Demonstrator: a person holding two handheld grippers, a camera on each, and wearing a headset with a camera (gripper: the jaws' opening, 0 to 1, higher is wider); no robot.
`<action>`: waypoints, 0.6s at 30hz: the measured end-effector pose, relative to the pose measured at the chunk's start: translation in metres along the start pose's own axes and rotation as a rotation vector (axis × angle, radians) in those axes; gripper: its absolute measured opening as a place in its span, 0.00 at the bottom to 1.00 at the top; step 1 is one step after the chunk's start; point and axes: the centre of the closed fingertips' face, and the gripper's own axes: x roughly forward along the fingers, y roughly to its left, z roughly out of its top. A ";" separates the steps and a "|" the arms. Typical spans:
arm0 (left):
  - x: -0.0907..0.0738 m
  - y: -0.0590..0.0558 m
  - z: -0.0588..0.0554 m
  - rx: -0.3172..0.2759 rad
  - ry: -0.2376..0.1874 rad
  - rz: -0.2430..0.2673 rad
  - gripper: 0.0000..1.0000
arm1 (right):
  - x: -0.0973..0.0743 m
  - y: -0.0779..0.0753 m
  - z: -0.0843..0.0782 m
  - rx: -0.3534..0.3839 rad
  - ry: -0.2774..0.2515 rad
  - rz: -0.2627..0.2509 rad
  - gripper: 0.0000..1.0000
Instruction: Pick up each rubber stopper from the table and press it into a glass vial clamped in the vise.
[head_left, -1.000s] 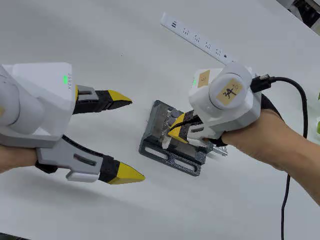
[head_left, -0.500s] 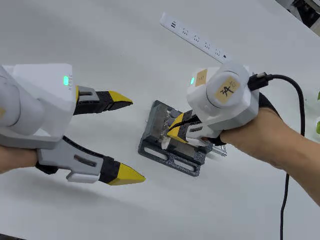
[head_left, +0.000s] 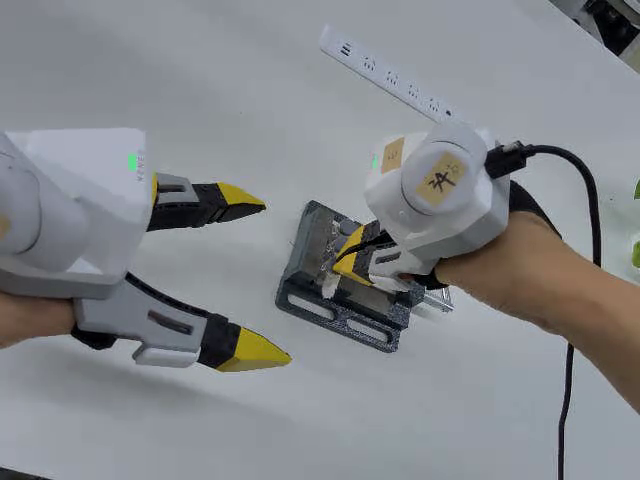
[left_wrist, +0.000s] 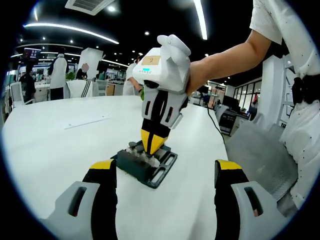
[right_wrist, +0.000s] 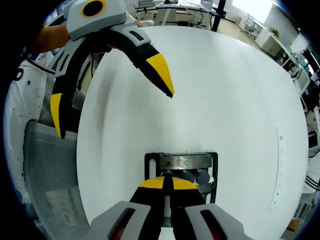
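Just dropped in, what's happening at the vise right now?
The right gripper, jaws together, points down onto the black vise on the white table, its tips among the grey-topped vials clamped there. Whether it holds a stopper is hidden. The left gripper hovers open beside the vise, holding nothing.

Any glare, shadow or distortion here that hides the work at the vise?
Head view: even light, sharp, soft shadows under the white-and-yellow left gripper on the white table. Left gripper view: fisheye bends the ceiling light strips; the dark grey vise is crisp. Right gripper view: table nearly blown out; the shut right gripper covers part of the vise.
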 end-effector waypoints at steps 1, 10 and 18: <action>0.000 0.000 0.000 0.000 0.000 0.001 0.79 | 0.000 0.000 0.000 -0.004 0.004 0.000 0.00; 0.000 -0.001 0.001 0.003 -0.001 0.000 0.79 | 0.001 0.001 0.001 -0.044 0.047 0.003 0.00; -0.003 -0.003 0.001 0.008 0.013 0.000 0.79 | -0.001 0.000 -0.001 0.004 -0.004 0.026 0.00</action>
